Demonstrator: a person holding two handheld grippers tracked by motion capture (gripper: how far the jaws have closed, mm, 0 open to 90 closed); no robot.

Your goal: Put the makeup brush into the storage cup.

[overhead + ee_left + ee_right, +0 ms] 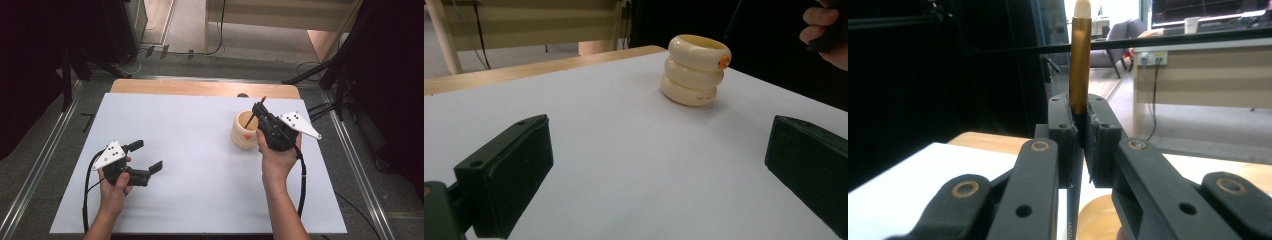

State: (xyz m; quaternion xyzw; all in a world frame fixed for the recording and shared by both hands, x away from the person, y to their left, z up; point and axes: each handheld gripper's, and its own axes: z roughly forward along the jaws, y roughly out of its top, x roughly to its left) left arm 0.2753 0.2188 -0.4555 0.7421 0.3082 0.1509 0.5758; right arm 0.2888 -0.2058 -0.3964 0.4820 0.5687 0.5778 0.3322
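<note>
Lab: rail-framed table (pixel 210 87), office desks (pixel 1208 75)

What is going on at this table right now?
A person holds a hand-held gripper in each hand over a white table. The right hand-held gripper is shut on a slim brown pen, held above a cream ribbed holder that stands near the table's far right side. The pen's lower end points towards the holder's opening; whether it is inside yet is unclear. The left hand-held gripper sits open at the near left, with nothing between its jaws.
</note>
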